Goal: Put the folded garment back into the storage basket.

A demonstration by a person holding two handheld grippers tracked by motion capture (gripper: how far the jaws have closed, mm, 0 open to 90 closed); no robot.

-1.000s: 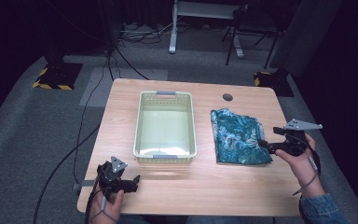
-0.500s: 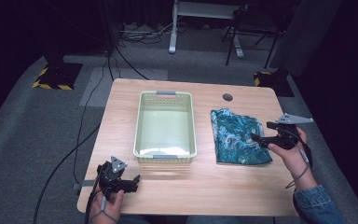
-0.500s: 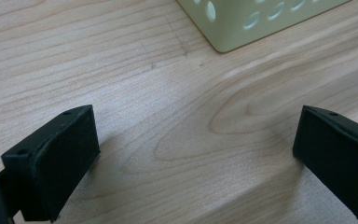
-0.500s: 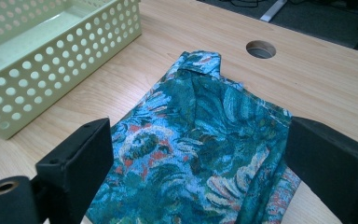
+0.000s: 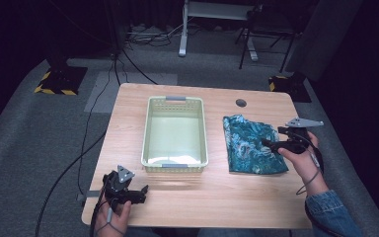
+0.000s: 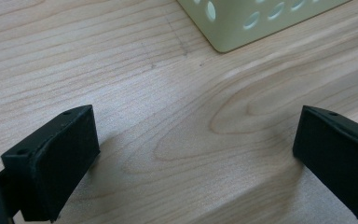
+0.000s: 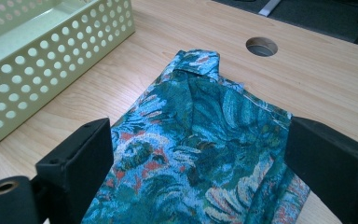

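I held my right gripper (image 5: 271,144) over the folded teal floral cloth (image 5: 250,145), jaws spread wide, right of the pale green basket (image 5: 150,148). My left gripper (image 5: 140,191) rested spread on the table (image 5: 217,197).

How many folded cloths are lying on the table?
1. The folded teal patterned cloth lies right of the pale green basket, under the right gripper. None seen inside the basket.
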